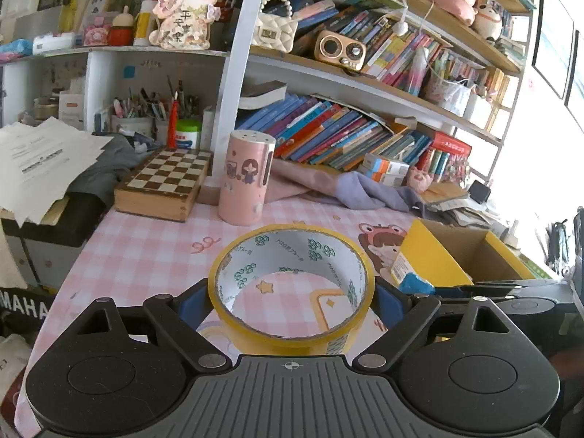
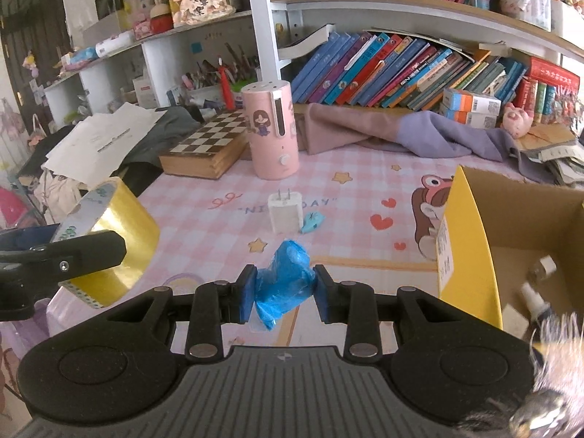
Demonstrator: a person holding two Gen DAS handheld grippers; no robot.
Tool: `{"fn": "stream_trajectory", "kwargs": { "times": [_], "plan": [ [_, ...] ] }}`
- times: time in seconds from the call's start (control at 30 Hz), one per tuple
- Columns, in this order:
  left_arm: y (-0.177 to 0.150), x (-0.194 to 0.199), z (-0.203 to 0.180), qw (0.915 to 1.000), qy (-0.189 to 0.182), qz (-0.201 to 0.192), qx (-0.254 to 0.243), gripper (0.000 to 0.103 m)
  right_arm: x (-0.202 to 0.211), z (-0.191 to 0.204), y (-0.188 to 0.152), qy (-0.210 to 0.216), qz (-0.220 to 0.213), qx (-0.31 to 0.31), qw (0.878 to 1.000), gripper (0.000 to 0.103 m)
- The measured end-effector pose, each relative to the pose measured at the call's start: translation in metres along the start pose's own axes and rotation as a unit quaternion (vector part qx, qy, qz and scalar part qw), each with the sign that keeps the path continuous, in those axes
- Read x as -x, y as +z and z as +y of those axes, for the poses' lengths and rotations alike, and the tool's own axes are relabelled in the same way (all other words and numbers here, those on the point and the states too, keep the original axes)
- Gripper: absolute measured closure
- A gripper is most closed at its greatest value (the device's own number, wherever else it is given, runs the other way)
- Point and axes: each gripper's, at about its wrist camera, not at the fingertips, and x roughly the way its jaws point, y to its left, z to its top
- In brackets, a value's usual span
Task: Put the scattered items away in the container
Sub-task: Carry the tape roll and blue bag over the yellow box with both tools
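My left gripper is shut on a wide roll of yellow tape, held above the pink checked tablecloth; the same tape roll shows at the left of the right wrist view. My right gripper is shut on a crumpled blue plastic bundle, lifted off the cloth. The yellow cardboard box stands open at the right, with small bottles inside; the box lies right of the tape in the left wrist view. A white plug adapter and a small blue scrap lie on the cloth.
A pink cylindrical humidifier and a chess box stand toward the back. Folded purple cloth, loose papers and shelves of books line the back and left. A furry object fills the lower right corner.
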Motion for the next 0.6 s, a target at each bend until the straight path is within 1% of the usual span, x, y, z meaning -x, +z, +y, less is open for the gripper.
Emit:
{"fn": "stream_trajectory", "kwargs": {
  "times": [0.27,0.6],
  "plan": [
    [-0.021,0.04,-0.001,1.0,-0.004,-0.003,0.004,0.012,0.035,0.023,-0.027,-0.001,-0.005,0.006,1.0,0.072],
    [-0.04,0.074,-0.007,0.9999,-0.013,-0.004,-0.001,0.012,0.069,0.041,-0.057,-0.007,-0.008,0.004,1.0,0.072]
  ]
}}
